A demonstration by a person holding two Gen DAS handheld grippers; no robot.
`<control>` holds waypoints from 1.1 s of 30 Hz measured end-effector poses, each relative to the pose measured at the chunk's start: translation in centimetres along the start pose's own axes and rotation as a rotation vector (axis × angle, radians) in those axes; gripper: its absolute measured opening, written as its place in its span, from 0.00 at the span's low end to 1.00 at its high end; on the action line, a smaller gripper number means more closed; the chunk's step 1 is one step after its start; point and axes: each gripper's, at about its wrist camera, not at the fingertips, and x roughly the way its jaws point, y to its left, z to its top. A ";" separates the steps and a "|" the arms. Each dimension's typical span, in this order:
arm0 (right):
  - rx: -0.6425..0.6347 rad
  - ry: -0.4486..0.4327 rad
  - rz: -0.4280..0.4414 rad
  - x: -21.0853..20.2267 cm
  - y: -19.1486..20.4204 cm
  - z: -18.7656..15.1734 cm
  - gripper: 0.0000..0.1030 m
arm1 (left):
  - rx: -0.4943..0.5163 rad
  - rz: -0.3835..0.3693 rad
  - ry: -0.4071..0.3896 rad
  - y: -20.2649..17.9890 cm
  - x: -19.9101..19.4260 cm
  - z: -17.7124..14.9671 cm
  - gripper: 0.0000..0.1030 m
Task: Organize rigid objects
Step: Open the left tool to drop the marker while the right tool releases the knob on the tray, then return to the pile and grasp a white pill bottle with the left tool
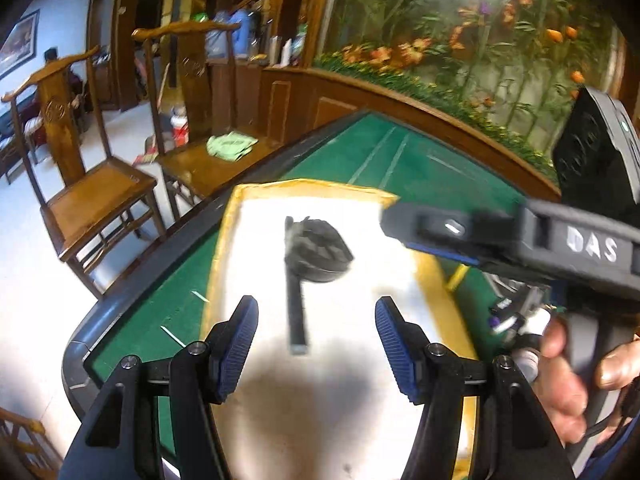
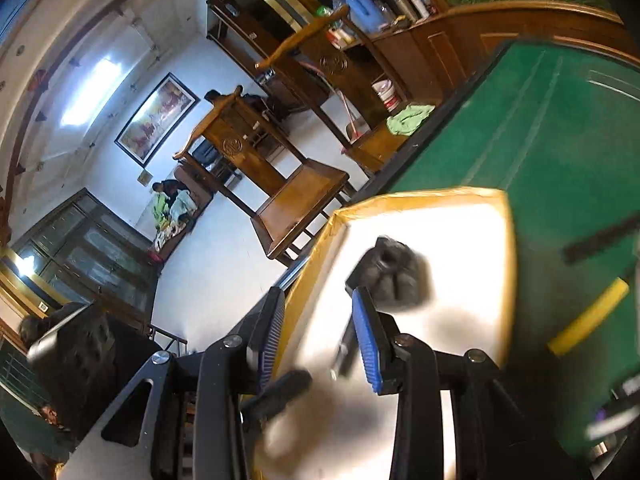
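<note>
Brush (image 1: 310, 252) on the white tray (image 1: 248, 264), that is what I am lined up on: a dark tool with a rounded, bristly-looking head and a thin straight handle. Motion blur keeps me from naming it with certainty.

From my left gripper (image 1: 316, 346) it lies straight ahead at twelve o'clock. Its long axis runs nearly along my line of reach, handle end toward me at six, head away at twelve. My left jaws are spread wide with nothing between them, and the handle tip sits just ahead of the gap, roughly centred. That alignment is what the next move depends on, I judge: pushing forward would bring the handle between the pads lengthwise, so I may need to roll the wrist to pinch across it.

My right gripper (image 2: 320, 336) also stands released and empty. In its view the brush (image 2: 394, 276) head shows at about one o'clock, just beyond the right pad (image 2: 366, 344). In the left view the right gripper (image 1: 390, 220) crosses in from three o'clock above the tray.

The left hand looks better squared to the handle; the right seems closer to the head.

Yellow stick (image 2: 588, 316) and dark bar (image 2: 600, 240) lie off the tray on the green table (image 2: 540, 128).
</note>
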 end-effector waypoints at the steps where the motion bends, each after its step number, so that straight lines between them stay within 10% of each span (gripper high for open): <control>1: -0.003 -0.022 -0.001 -1.8 -0.3 -0.9 0.34 | 0.010 -0.013 -0.017 -0.7 -0.5 -0.3 0.62; 11: 0.000 -0.141 -0.093 -16.8 -6.3 -7.8 0.42 | 0.238 -0.141 -0.035 -10.4 -2.4 -3.0 0.62; 17: 0.145 -0.243 -0.209 -24.9 -13.7 -12.9 0.44 | 0.290 -0.150 0.024 -15.2 0.9 0.7 0.62; 33: 0.381 -0.266 -0.120 -26.4 -20.0 -14.7 0.44 | 0.144 -0.050 0.213 -18.6 21.5 10.1 0.55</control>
